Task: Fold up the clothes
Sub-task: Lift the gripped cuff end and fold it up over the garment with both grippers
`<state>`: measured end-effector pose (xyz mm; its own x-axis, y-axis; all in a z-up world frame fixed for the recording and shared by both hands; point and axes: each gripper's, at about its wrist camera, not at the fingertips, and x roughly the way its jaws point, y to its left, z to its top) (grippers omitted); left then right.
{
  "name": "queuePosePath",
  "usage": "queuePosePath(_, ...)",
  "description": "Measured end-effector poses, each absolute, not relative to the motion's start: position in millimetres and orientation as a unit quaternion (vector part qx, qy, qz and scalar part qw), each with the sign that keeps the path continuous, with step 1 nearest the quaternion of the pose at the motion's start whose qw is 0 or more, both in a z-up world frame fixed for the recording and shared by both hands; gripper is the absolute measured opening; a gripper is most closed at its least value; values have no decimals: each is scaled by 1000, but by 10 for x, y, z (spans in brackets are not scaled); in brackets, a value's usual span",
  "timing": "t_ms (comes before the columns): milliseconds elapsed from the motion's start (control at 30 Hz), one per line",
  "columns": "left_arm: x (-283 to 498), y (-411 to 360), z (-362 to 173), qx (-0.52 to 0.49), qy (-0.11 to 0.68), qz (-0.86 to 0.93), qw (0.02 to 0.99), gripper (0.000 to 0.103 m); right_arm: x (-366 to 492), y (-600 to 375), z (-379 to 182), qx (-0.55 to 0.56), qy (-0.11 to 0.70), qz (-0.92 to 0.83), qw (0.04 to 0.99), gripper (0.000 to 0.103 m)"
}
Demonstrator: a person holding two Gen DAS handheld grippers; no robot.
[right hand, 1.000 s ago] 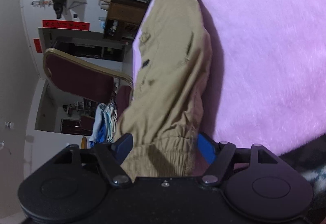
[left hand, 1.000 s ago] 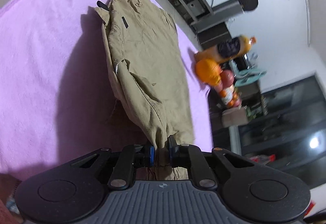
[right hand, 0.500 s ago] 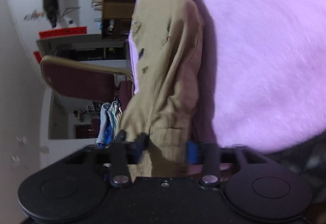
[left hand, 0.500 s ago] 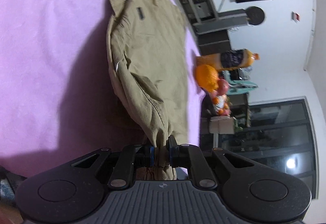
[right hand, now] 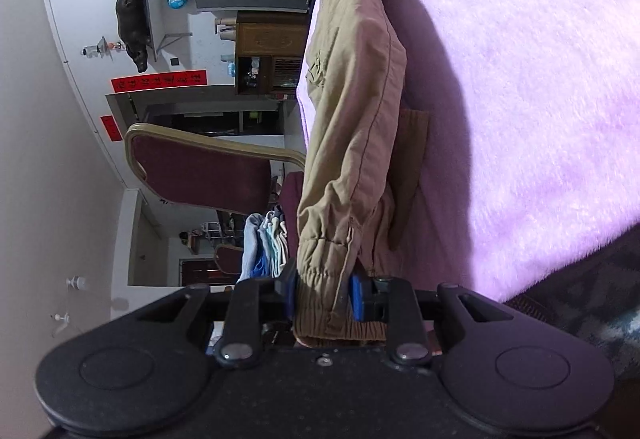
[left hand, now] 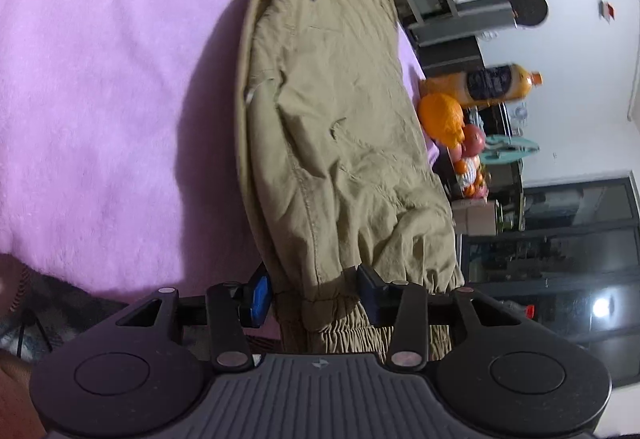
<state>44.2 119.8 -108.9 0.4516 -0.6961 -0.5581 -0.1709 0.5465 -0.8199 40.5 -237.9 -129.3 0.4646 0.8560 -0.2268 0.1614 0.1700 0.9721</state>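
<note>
Trousers (left hand: 332, 127) | left tongs (left hand: 314, 299) opening around cuff | right tongs (right hand: 324, 297) closing on cuff

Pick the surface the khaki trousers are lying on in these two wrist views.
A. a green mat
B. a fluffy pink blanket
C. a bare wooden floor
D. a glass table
B: the khaki trousers lie stretched across a fluffy pink blanket.

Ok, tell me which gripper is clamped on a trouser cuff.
The right gripper: its pads pinch the cuff. The left gripper is opening, pads apart.
</note>
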Motion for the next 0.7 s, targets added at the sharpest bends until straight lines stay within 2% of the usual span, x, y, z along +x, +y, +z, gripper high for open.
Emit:
queuePosePath(67, 422, 1158, -1040, -430, 490, -191, 734, 32, 370, -2388, -1281, 585, 437, 271, 627, 24)
queuePosePath(100, 409, 1140, -1002, -420, 491, -192, 738, 24, 346, -2407, -1255, 579, 441, 263, 634, 24)
queuePosePath(133, 393, 1119, -973, -413, 493, -193, 741, 22, 322, -2419, -1212, 567, 449, 250, 644, 24)
queuePosePath(333, 349, 1019, -927, -403, 512, -188, 735, 20, 132, -2376, -1018, 488, 507, 161, 692, 25)
queuePosePath(700, 655, 1088, -510, -429, 501, -166, 733, 20, 381, -2199, -563, 448, 493, 159, 729, 25)
